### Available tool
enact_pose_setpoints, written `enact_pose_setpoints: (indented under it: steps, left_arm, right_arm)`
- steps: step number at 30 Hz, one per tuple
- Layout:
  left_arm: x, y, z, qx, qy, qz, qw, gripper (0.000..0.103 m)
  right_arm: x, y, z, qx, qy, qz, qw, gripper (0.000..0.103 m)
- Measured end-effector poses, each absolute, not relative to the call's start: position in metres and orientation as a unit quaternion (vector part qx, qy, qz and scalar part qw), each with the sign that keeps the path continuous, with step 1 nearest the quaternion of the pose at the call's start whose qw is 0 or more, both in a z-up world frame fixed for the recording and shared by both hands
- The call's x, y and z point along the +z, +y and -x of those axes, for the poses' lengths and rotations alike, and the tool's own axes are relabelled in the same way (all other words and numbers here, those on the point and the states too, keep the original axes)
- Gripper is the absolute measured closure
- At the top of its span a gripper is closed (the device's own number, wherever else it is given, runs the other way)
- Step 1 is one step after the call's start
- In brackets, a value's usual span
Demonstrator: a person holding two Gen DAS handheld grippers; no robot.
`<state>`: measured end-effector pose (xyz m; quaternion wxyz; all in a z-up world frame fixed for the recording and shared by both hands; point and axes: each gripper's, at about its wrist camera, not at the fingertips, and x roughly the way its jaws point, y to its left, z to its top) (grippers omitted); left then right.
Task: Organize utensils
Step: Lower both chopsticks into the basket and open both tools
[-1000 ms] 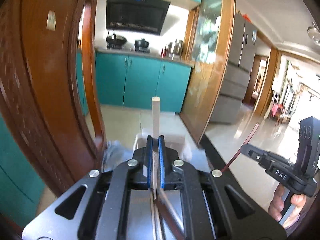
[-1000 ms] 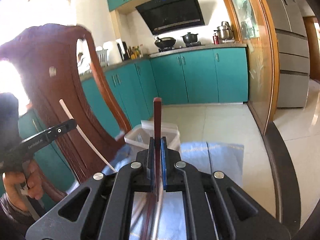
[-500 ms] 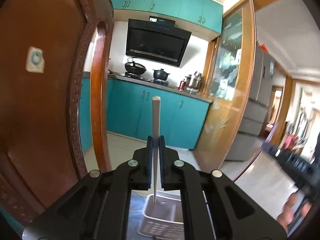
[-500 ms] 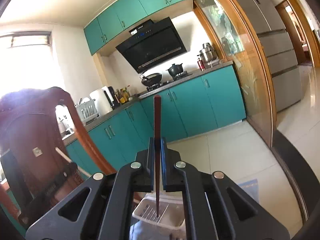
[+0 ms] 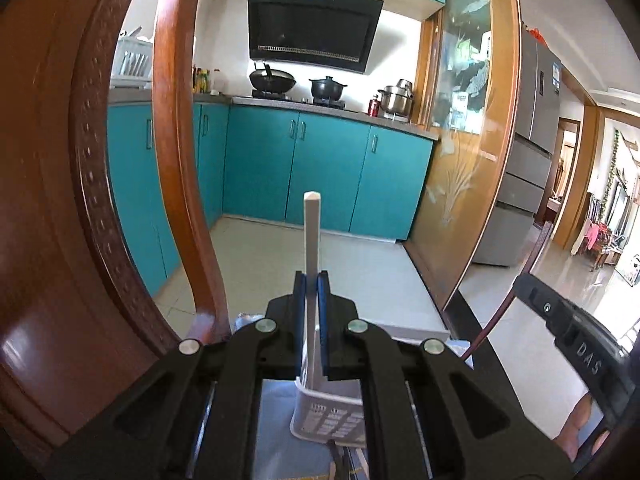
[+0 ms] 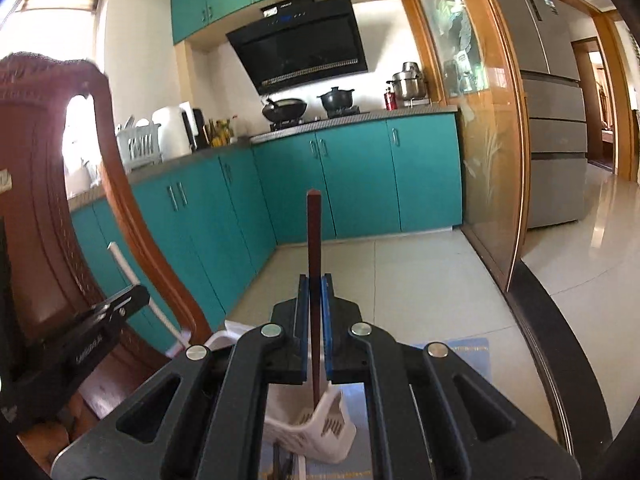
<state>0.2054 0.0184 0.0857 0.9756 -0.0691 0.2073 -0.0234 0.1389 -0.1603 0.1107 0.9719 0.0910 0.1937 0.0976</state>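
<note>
Kitchen with teal cabinets [image 5: 328, 176], black range hood, wok and pot on the stove; a carved wooden chair back [image 5: 60, 200] fills the left of both views. Below the rigs, a blue cloth on the counter [image 6: 464, 356].

Left tongs [image 5: 311, 280]: jaws clamped on a white chopstick [image 5: 312, 232], gripped low on the shaft so the blunt end stands straight up and the thin end points down into a white perforated utensil basket [image 5: 332, 416]. Likely held this way so it drops in tip first.

Right tongs [image 6: 314, 284]: jaws together on a dark red-brown chopstick [image 6: 313, 240], same upright hold, its lower end just over or inside the basket rim; cannot tell which.

Basket sits on the cloth, between and under both rigs. Each hand carries one stick, apparently so both are lowered together. Neither is released yet.
</note>
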Motion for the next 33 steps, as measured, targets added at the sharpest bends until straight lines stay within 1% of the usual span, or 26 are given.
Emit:
enact_pose_setpoints:
  steps: [9,17,31,32,33]
  left_arm:
    - [0.067,0.019,-0.198,-0.020,0.222,0.060,0.973,0.096]
    - [0.058,0.020,-0.189,-0.022,0.227,0.053,0.972,0.096]
    - [0.056,0.022,-0.182,-0.030,0.228,0.055,0.972,0.096]
    - [0.056,0.022,-0.181,-0.033,0.227,0.055,0.972,0.096]
    - [0.057,0.022,-0.179,-0.034,0.225,0.056,0.972,0.096]
  right_arm:
    - [0.090,-0.162,-0.121,0.108,0.207,-0.079,0.969,0.096]
    - [0.094,-0.159,-0.104,0.115,0.192,-0.064,0.973,0.096]
    - [0.089,-0.162,-0.102,0.118,0.195,-0.062,0.972,0.095]
    - [0.089,-0.162,-0.100,0.117,0.193,-0.063,0.972,0.091]
    - [0.089,-0.163,-0.099,0.117,0.191,-0.064,0.972,0.077]
